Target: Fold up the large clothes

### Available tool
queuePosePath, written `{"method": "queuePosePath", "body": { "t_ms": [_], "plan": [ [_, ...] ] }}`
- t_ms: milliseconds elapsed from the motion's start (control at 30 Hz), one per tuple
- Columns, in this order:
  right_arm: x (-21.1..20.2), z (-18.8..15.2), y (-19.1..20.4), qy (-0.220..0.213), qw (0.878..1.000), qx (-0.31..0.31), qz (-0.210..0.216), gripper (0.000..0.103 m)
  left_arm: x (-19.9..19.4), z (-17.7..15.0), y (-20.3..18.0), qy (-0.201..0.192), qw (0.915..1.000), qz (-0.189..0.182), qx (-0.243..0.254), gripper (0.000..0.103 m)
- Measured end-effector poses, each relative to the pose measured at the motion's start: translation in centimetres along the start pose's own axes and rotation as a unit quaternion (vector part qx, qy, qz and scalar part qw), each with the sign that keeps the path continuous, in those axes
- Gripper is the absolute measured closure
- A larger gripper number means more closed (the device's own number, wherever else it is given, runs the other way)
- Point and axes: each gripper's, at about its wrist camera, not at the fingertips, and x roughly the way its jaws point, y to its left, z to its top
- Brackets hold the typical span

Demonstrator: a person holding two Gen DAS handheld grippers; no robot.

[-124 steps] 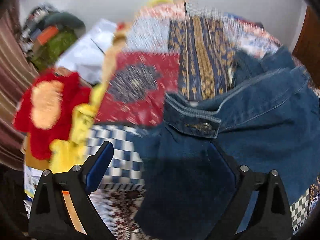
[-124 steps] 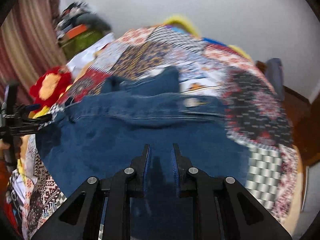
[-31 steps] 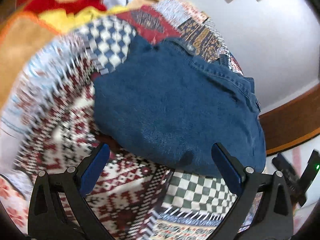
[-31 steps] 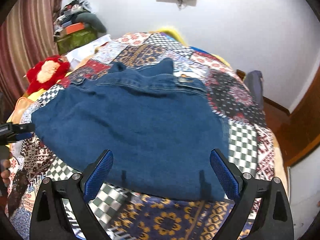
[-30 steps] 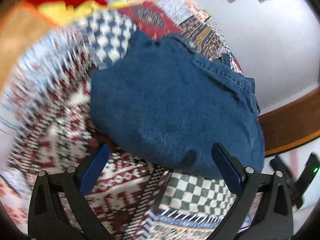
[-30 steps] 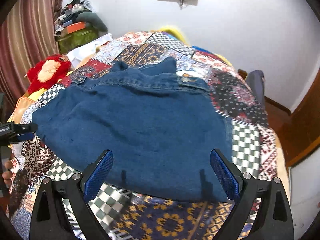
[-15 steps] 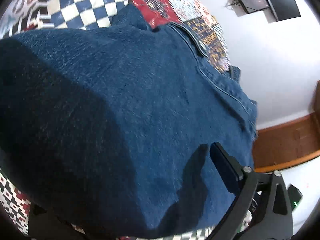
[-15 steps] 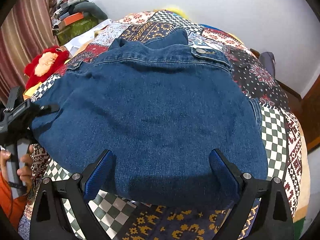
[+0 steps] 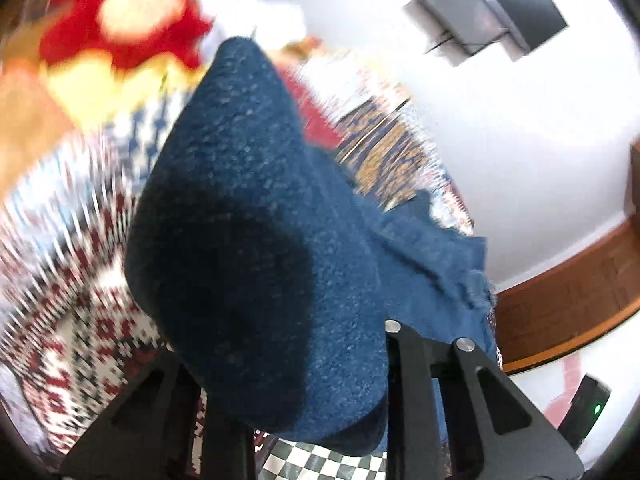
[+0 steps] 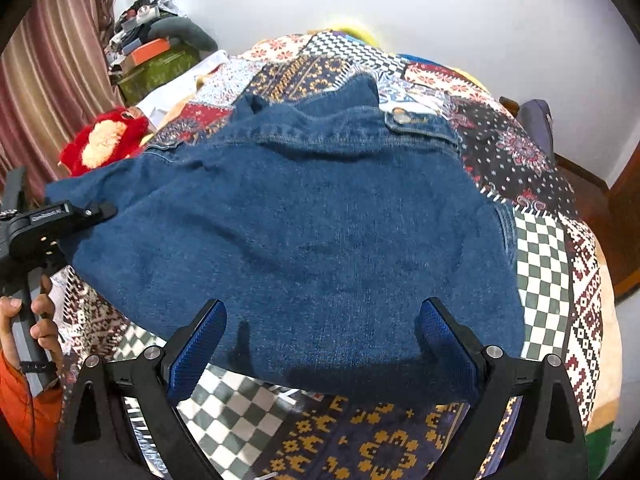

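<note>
While my left gripper (image 10: 100,211) closes on the left edge of the denim jacket (image 10: 312,220), with the cloth bunched between its jaws and draped over them in the left wrist view, my right gripper (image 10: 322,344) hangs released over the near hem, jaws wide and holding nothing. I count one jacket, two grippers, and one hand (image 10: 34,316) of mine in view, wrapped around the left gripper's handle below an orange sleeve (image 10: 24,408). The jacket lies back-up on the bed's patchwork quilt (image 10: 552,264). Its collar points away from me toward the white wall (image 10: 460,4), and its hem is nearest, just under my right gripper. Its long axis, as it lies now, runs across the bed from left to right (the sleeves seem tucked beneath, though I cannot tell for sure). One metal button (image 10: 400,117) shows on a tab at the far right of the jacket; the matching tab on the left is too blurred to count. One red stuffed toy (image 10: 105,143) sits beyond the jacket's left edge, near the striped curtain (image 10: 48,92).
</note>
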Motion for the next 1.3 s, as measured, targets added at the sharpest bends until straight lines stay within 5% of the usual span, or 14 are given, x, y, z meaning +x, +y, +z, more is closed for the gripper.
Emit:
{"method": "queuePosePath", "body": {
  "t_ms": [167,300,533,800,900,1000,1300],
  "plan": [
    [-1.7,0.9,1.6,-0.022,1.0,-0.014,0.009,0.006,-4.8,1.0,-4.2,-0.082,0.9929,0.022,0.082,0.079],
    [-1.6,1.7,3.4,-0.03,0.999,-0.03,0.022,0.006,-7.8,0.7,-6.9,-0.126,0.9785,0.055,0.154,0.079],
    [4.2,1.9,7.9,0.044,0.994,-0.071,0.07,0.006,-7.8,-0.6,-9.7,-0.138,0.9607,0.083,0.226,0.079],
    [7.0,1.3,9.2,0.079,0.989,-0.092,0.081,0.0,-7.1,-3.1,-11.7,-0.125,0.9554,0.078,0.256,0.08],
    [5.9,1.6,7.8,0.09,0.987,-0.079,0.105,0.001,-6.9,-3.7,-14.5,-0.128,0.9478,0.062,0.285,0.08],
    [2.9,1.5,4.6,0.057,0.992,-0.042,0.101,0.001,-6.2,-4.3,-17.5,-0.127,0.9416,0.045,0.308,0.08],
    [-6.2,-1.6,-8.8,-0.006,0.998,0.064,-0.011,0.001,-0.9,-12.4,-26.2,-0.077,0.9036,0.016,0.421,0.08]
  ]
}}
